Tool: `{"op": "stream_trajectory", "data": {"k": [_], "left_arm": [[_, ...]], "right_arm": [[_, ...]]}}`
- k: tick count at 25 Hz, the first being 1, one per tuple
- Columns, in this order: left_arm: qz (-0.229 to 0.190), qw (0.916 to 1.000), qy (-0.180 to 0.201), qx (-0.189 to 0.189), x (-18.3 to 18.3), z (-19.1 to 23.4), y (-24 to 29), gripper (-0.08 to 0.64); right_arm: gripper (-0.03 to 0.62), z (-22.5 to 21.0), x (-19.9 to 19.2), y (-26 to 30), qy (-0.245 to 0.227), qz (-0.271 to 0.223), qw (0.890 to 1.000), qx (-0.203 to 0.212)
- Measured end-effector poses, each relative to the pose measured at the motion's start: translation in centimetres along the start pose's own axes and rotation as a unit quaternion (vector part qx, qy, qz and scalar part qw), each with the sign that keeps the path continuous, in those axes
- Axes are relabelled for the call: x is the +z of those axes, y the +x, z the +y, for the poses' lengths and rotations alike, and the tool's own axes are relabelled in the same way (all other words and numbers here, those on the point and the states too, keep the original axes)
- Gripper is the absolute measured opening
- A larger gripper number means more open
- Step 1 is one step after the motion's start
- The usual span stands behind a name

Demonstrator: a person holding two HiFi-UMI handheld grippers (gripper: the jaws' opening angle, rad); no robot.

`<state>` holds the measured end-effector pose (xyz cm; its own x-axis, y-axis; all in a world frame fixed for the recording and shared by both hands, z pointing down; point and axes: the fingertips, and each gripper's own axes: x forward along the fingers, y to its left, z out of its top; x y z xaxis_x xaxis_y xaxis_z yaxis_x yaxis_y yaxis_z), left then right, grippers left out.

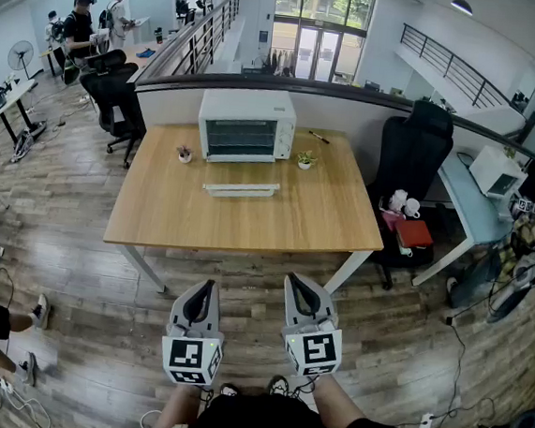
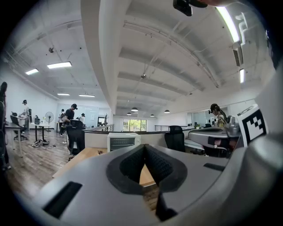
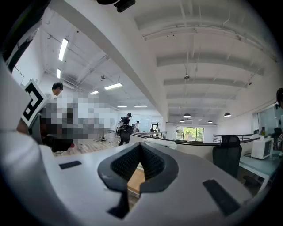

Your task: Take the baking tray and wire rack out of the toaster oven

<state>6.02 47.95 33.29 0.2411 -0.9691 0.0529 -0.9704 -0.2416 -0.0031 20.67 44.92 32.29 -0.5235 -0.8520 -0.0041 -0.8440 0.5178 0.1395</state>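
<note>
A white toaster oven (image 1: 246,126) stands at the far edge of the wooden table (image 1: 154,216), its glass door facing me; a wire rack shows dimly behind the glass. A flat pale tray-like piece (image 1: 241,189) lies on the table just in front of it. Both grippers hang over the floor, well short of the table's near edge. The left gripper (image 1: 206,287) is shut with nothing between its jaws, and so is the right gripper (image 1: 297,282). The left gripper view has the left gripper (image 2: 143,148) pointing level at the oven (image 2: 123,141). From the right gripper (image 3: 140,146) the oven (image 3: 161,144) lies straight ahead.
Two small potted plants (image 1: 185,154) (image 1: 305,159) flank the oven, and a pen (image 1: 318,137) lies at the back right. A black office chair (image 1: 413,166) stands right of the table, another (image 1: 117,100) to its left. People work at desks far back left.
</note>
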Motion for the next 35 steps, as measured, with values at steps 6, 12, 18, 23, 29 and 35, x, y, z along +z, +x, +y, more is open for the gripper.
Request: {"op": "stream_trajectory", "data": {"k": [6,12,18,23,29,35], "left_arm": [[-0.010,0.9995,-0.020,-0.022,-1.4,1.6,-0.9,0.026],[0.023,0.9975,-0.040,-0.054,-4.0,3.5,-1.7,0.240],[0.042,0.9957,-0.070,-0.043,-6.5,6.4,-2.5,0.265],[0.042,0.9956,-0.074,-0.038,-6.6,7.9,-0.7,0.265],[0.048,0.9951,-0.076,-0.041,-7.1,8.6,4.2,0.265],[0.051,0.9941,-0.088,-0.036,-6.5,11.2,12.8,0.265]], "right_arm": [[0.009,2.3,-0.8,0.4,0.056,-0.012,0.998,0.021],[0.232,4.2,-3.3,0.9,0.112,0.014,0.993,0.026],[0.273,5.6,-5.5,1.4,0.101,0.046,0.993,0.028],[0.281,4.7,-6.1,3.0,0.101,0.051,0.993,0.021],[0.281,2.1,-7.2,7.1,0.104,0.051,0.993,0.026],[0.281,-2.5,-7.6,15.1,0.116,0.040,0.992,0.031]]}}
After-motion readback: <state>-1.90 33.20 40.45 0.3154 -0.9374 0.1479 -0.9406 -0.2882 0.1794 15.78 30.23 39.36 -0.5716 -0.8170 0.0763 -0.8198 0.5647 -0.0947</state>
